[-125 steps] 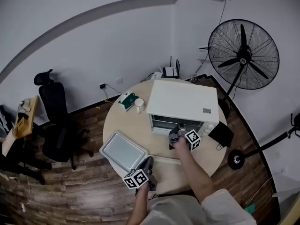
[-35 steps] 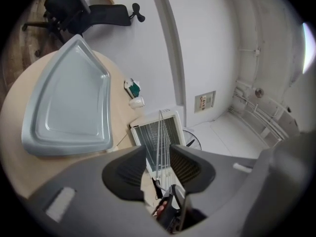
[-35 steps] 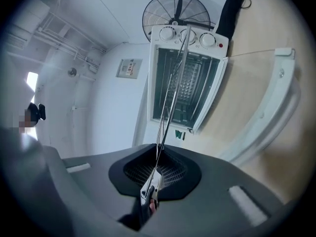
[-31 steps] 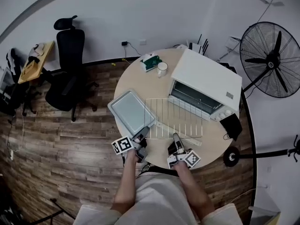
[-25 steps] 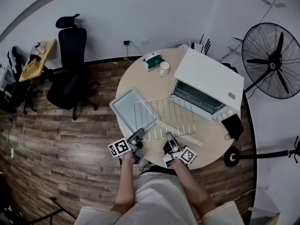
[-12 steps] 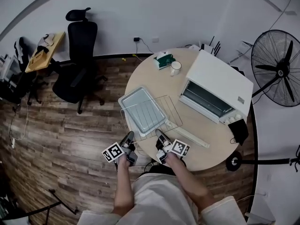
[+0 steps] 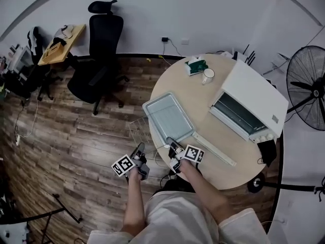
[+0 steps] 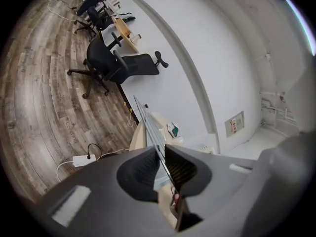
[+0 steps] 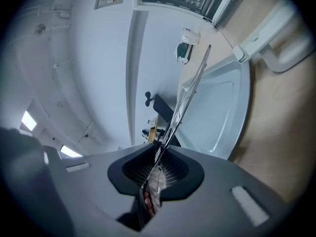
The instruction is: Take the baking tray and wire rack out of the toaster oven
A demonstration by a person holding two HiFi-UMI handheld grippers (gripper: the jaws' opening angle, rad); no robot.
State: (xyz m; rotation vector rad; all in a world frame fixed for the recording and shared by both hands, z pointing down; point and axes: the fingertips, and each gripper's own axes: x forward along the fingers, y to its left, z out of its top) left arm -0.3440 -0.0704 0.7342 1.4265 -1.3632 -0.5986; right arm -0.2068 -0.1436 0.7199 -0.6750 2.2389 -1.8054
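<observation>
Wire rack (image 7: 147, 136) held off the table (image 7: 223, 146) edge, near baking tray (image 7: 170, 117).
Left gripper (image 7: 139, 148) clamped on rack wire; right gripper (image 7: 170, 143) jaws, just eased wider, pinch it too.

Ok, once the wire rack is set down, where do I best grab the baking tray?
Probably the raised rim on the short end of the baking tray nearest you, coming from your side of the table, one jaw inside the wall, one outside. It lies flat, open side up, so only the rim gives a hold, and the door handle of the toaster oven sits close by its oven-side corner.
</observation>
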